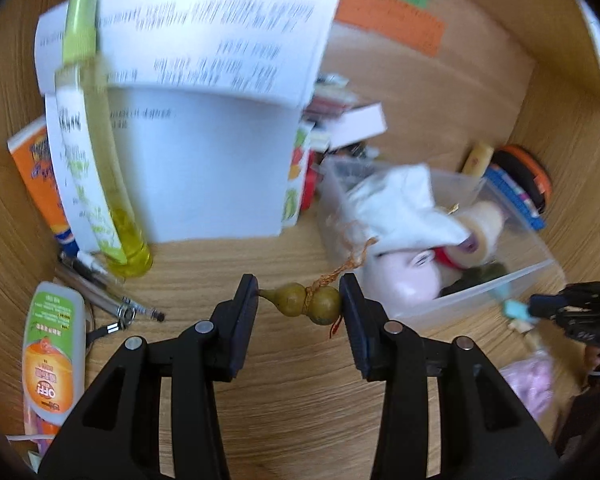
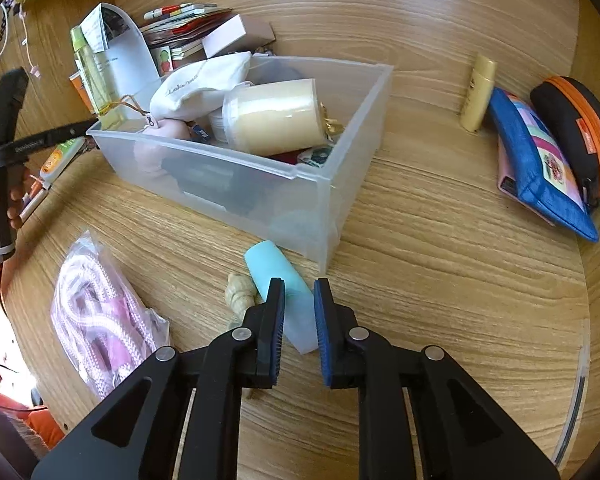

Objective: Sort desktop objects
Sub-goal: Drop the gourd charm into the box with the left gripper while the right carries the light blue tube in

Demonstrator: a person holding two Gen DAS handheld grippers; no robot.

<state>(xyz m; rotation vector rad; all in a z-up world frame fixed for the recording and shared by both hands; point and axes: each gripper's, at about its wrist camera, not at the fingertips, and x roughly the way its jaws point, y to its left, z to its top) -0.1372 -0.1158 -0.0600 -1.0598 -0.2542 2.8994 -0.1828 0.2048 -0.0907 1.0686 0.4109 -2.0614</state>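
My left gripper (image 1: 300, 300) is shut on a small brown gourd charm (image 1: 306, 304) with an orange cord, held endwise between the pads above the desk, just left of the clear plastic bin (image 1: 500, 284). The bin (image 2: 340, 176) holds a white cloth pouch (image 2: 204, 84), a cream roll (image 2: 276, 116) and a pink toy (image 1: 404, 276). My right gripper (image 2: 299, 312) is around a light blue tube (image 2: 280, 280) lying on the desk in front of the bin; the pads sit close on both its sides.
Papers (image 1: 204, 120), a yellow-green spray bottle (image 1: 96, 148) and an orange-label bottle (image 1: 52, 356) sit left. A bagged pink rope (image 2: 100, 316), a beige knobby piece (image 2: 240, 296), a blue pouch (image 2: 540, 164), a black-orange case (image 2: 580, 132) and a small cream bottle (image 2: 478, 92) lie around the bin.
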